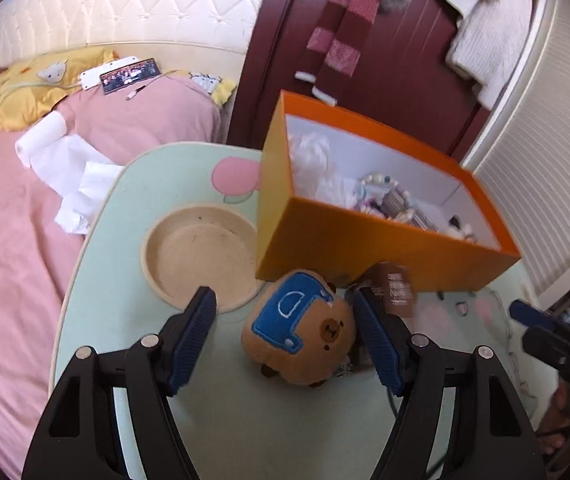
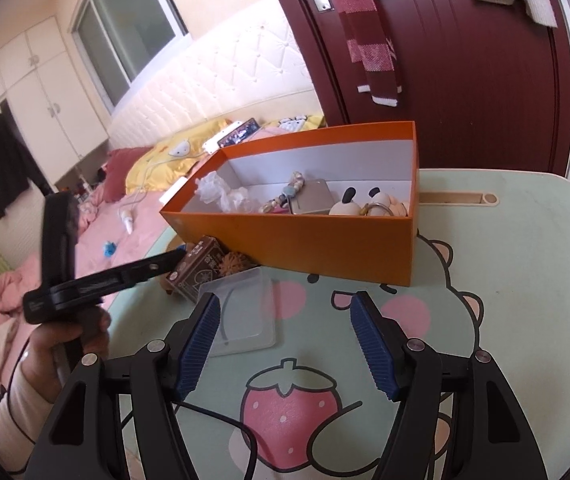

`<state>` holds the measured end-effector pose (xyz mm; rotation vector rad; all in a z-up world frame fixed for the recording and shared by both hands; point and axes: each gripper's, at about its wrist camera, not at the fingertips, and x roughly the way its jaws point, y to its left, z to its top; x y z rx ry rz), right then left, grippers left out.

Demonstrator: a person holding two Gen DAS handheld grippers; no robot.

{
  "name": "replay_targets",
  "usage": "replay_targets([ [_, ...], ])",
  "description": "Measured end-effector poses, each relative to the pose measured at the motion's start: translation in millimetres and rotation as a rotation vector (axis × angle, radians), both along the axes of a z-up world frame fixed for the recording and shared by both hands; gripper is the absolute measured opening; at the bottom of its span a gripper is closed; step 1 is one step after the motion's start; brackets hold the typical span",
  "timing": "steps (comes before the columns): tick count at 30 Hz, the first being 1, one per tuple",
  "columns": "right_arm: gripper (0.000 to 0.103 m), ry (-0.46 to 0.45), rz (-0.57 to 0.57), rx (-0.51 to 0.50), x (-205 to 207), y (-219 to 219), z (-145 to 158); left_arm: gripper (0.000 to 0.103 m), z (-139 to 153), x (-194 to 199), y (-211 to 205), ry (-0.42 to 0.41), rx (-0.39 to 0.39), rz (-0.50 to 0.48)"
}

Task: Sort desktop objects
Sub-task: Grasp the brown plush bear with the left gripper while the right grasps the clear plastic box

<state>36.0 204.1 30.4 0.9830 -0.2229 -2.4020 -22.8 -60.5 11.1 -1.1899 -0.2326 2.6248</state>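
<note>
While both tongs, left (image 1: 285,300) and right (image 2: 285,304), gape: one plush bear (image 1: 305,332), one orange box (image 1: 365,240).

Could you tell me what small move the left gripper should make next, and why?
Probably close on the bear plush: the left gripper is open with its fingers either side of it, and the orange box just behind already holds sorted items.

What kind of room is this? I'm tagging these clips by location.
Most likely a bedroom. A bed with pink bedding and a tufted cream headboard sits right beside the small cartoon-print table, and white built-in wardrobes line the far wall. A scarf hangs on the dark red door.
</note>
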Motion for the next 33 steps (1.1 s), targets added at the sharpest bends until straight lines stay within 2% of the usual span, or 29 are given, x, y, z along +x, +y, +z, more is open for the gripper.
replay_targets([
  [3,0.068,-0.003,0.010,-0.003,0,-3,-1,0.071,-1,-2,23,-0.003,-0.163,-0.026],
  [6,0.068,-0.002,0.021,-0.001,2,-8,-1,0.071,-3,7,38,-0.003,-0.259,-0.057],
  [10,0.072,0.005,0.045,0.045,7,-19,-2,0.071,-3,24,40,-0.008,-0.244,-0.058],
  [12,0.078,0.011,0.047,0.078,11,-25,-5,0.074,-3,30,37,-0.013,-0.242,-0.037],
  [14,0.080,0.003,0.052,0.089,15,-30,-8,0.083,-6,29,33,-0.023,-0.239,-0.009],
  [17,0.085,-0.019,0.062,0.098,20,-39,-14,0.084,-8,25,24,-0.027,-0.228,0.044],
  [21,0.085,-0.009,0.080,0.210,27,-58,-22,0.084,-8,25,18,-0.022,-0.195,0.053],
  [23,0.088,-0.014,0.094,0.251,26,-65,-26,0.084,-7,26,12,-0.017,-0.145,0.066],
  [27,0.089,-0.013,0.107,0.333,20,-80,-37,0.084,-5,26,-3,0.001,0.028,0.085],
  [29,0.089,0.005,0.099,0.363,16,-86,-41,0.084,-5,23,-5,0.003,0.050,0.093],
  [33,0.095,0.022,0.076,0.375,8,-94,-46,0.084,-5,14,2,-0.004,-0.007,0.085],
])
